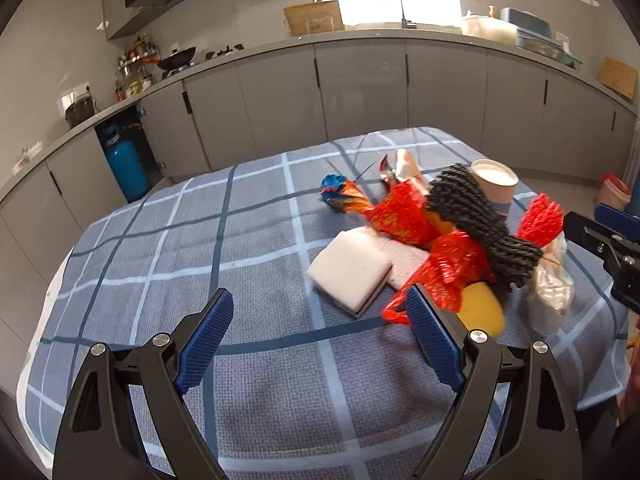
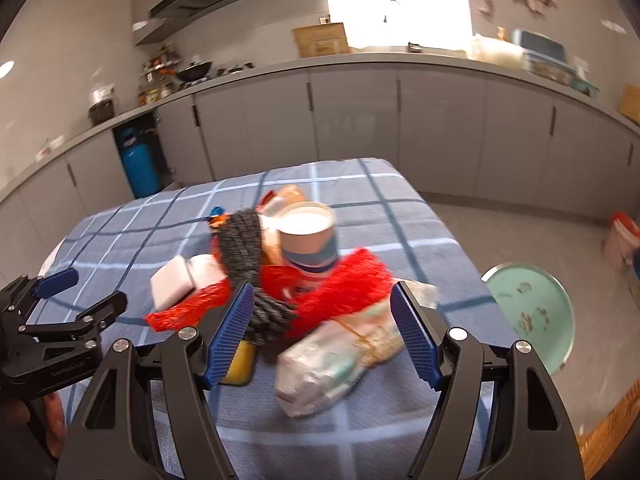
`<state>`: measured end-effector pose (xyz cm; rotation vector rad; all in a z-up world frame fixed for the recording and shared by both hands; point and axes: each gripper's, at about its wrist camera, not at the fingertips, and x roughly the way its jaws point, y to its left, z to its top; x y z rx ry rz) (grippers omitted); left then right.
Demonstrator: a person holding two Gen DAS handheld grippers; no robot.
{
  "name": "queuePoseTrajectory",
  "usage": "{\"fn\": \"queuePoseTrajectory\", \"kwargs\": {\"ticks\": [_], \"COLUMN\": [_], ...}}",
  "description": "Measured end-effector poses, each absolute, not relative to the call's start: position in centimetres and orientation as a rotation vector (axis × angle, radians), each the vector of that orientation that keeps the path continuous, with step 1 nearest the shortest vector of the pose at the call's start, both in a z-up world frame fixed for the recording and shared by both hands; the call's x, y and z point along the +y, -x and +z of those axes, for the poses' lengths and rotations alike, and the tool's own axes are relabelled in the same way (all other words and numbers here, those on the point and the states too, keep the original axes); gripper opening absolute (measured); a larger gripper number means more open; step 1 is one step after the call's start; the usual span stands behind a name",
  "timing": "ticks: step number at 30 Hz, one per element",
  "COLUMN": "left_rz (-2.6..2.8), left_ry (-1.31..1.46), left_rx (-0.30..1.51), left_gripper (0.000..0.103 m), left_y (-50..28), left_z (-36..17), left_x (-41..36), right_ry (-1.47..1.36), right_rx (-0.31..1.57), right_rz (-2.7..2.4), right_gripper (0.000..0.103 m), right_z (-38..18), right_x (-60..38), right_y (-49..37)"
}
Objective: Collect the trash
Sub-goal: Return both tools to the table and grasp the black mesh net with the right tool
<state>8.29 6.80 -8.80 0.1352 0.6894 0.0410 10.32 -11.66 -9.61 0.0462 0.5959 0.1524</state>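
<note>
A heap of trash lies on the blue checked tablecloth (image 1: pixel 240 248): red plastic netting (image 1: pixel 404 212), a dark grey knitted cloth (image 1: pixel 480 220), a paper cup (image 1: pixel 496 184), a white sponge block (image 1: pixel 352 272), a yellow item (image 1: pixel 480 312), a clear crumpled bag (image 1: pixel 552 288). My left gripper (image 1: pixel 320 340) is open and empty, just before the heap, its right finger beside the red netting. My right gripper (image 2: pixel 322 332) is open and empty, over the near side of the heap, with the clear bag (image 2: pixel 332 364), the red netting (image 2: pixel 344 292) and the grey cloth (image 2: pixel 244 248) ahead between its fingers. The cup (image 2: pixel 308 236) stands behind.
A round green stool (image 2: pixel 536 312) stands on the floor right of the table. A red and white bucket (image 2: pixel 622 236) is farther right. Grey kitchen cabinets (image 1: pixel 360 92) run behind the table, with a blue gas cylinder (image 1: pixel 126 164) at left. The right gripper shows at the right edge of the left wrist view (image 1: pixel 608 240).
</note>
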Motion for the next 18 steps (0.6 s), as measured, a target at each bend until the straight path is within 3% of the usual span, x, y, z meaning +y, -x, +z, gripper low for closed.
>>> {"fn": "queuePoseTrajectory", "kwargs": {"ticks": [5, 9, 12, 18], "left_rz": [0.039, 0.026, 0.034, 0.024], "left_ry": [-0.102, -0.093, -0.083, -0.066], "left_rx": [0.701, 0.699, 0.705, 0.708], "left_gripper": [0.087, 0.087, 0.087, 0.087], "left_y": [-8.6, -8.7, -9.0, -8.9], "left_z": [-9.2, -9.3, -9.6, -9.5], "left_x": [7.7, 7.6, 7.9, 7.7], "right_ry": [-0.009, 0.012, 0.023, -0.014], "right_rx": [0.631, 0.708, 0.728, 0.637], "right_rz": [0.215, 0.244, 0.256, 0.277], "right_gripper": [0.068, 0.048, 0.022, 0.02], "right_z": [-10.9, -12.5, -13.3, -11.3], "right_x": [-8.7, -7.7, -7.7, -8.4], "right_y": [-12.7, -14.3, -14.0, -12.1]}}
